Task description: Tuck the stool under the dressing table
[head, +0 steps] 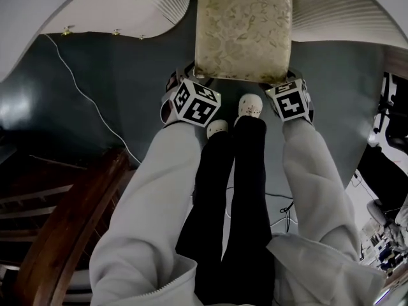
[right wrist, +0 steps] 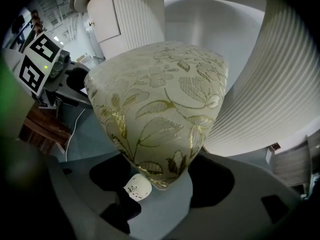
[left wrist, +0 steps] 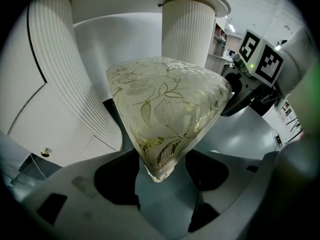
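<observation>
The stool (head: 242, 27) has a cream cushion with a gold leaf pattern and stands on the grey floor between the white ribbed pedestals of the dressing table (head: 347, 11). My left gripper (head: 190, 76) is shut on its near left corner and my right gripper (head: 291, 81) on its near right corner. In the left gripper view the cushion (left wrist: 165, 104) narrows to a corner held in the left gripper (left wrist: 161, 176). The right gripper view shows the stool (right wrist: 160, 99) the same way, its corner pinched in the right gripper (right wrist: 162, 184). The stool's legs are hidden.
The person's white shoes (head: 248, 106) stand just behind the stool. A dark wooden piece of furniture (head: 64, 228) fills the lower left. A white cable (head: 89, 97) and a black cable (head: 287, 209) lie on the floor. A ribbed pedestal (left wrist: 187, 29) rises beyond the cushion.
</observation>
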